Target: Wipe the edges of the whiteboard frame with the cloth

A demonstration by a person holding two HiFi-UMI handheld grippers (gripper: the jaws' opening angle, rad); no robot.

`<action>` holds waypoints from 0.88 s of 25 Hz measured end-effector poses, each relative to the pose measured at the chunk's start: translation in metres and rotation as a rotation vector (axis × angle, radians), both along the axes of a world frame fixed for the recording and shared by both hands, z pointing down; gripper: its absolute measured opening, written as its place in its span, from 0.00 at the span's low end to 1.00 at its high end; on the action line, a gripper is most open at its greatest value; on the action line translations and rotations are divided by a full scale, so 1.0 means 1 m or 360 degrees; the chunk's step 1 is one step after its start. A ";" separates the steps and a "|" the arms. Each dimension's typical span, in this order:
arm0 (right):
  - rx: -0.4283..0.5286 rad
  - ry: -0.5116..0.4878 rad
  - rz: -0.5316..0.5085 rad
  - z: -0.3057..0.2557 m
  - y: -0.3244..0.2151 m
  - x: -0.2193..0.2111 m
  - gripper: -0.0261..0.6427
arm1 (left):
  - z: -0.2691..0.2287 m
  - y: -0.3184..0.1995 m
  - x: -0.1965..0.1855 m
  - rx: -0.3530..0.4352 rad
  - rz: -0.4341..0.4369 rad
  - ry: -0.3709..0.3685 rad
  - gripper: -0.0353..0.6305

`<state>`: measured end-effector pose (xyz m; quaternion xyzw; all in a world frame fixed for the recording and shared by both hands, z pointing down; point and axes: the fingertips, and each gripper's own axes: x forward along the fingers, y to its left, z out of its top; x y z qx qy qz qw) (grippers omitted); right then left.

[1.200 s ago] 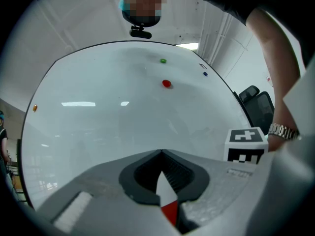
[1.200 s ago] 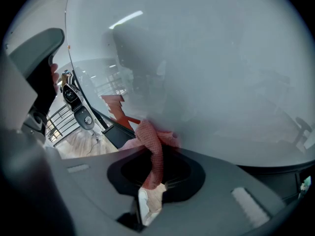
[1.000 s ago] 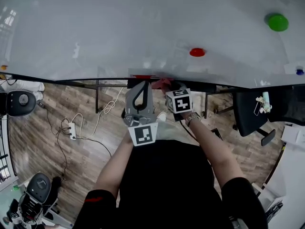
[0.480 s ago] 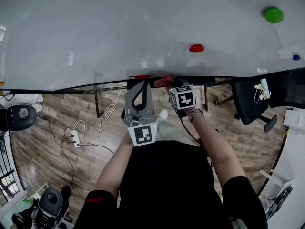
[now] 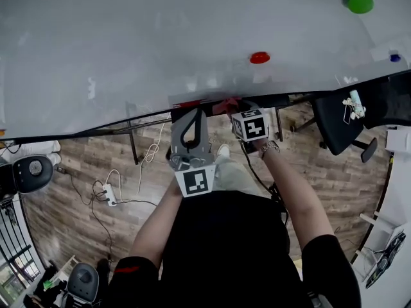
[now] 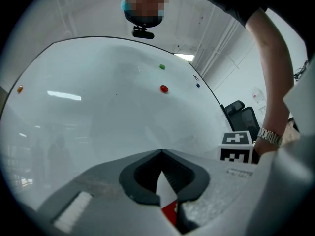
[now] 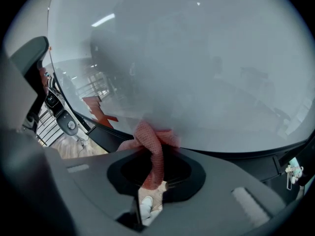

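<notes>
The whiteboard fills the upper head view, its dark bottom frame edge running across the middle. My right gripper is shut on a pink-red cloth, which is pressed against that frame edge. In the right gripper view the cloth bunches between the jaws and touches the frame. My left gripper sits just left of the right one, below the frame, jaws shut with nothing held; its view faces the whiteboard.
Red, green and blue magnets stick to the board. A black office chair stands at the right. A power strip with cables lies on the wood floor, and board legs stand below the frame.
The right gripper and cloth have slid slightly right along the bottom frame edge. The head view has shifted, so the board appears tilted further. The left gripper stays put.
</notes>
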<state>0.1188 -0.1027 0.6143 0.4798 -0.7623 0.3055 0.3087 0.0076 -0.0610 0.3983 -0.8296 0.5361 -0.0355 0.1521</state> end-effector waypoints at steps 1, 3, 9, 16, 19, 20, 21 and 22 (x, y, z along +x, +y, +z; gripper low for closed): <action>0.0005 0.0005 0.0000 0.000 0.000 0.000 0.13 | -0.001 0.000 0.000 0.0005 0.0011 0.0001 0.05; 0.0018 0.0011 -0.0001 -0.001 -0.002 -0.001 0.13 | 0.000 -0.002 0.001 0.0010 0.0031 -0.0006 0.05; 0.0018 -0.0004 -0.0016 0.001 0.000 0.000 0.13 | -0.001 -0.002 0.007 0.0019 0.0048 -0.0014 0.05; -0.0009 -0.0023 -0.0076 0.003 -0.003 -0.004 0.13 | 0.003 -0.014 0.017 0.0005 -0.0044 0.0010 0.05; -0.0019 -0.0023 -0.0110 0.002 -0.002 -0.001 0.13 | 0.002 -0.014 0.027 0.0001 -0.0077 0.0013 0.05; -0.0021 -0.0023 -0.0119 0.001 -0.002 0.001 0.13 | 0.001 -0.014 0.030 0.0003 -0.0084 0.0005 0.05; -0.0024 -0.0022 -0.0131 0.000 -0.001 0.002 0.13 | 0.000 -0.013 0.034 0.0001 -0.0091 -0.0003 0.05; -0.0027 -0.0019 -0.0144 -0.001 -0.001 0.002 0.13 | 0.000 -0.013 0.037 -0.0004 -0.0100 -0.0008 0.05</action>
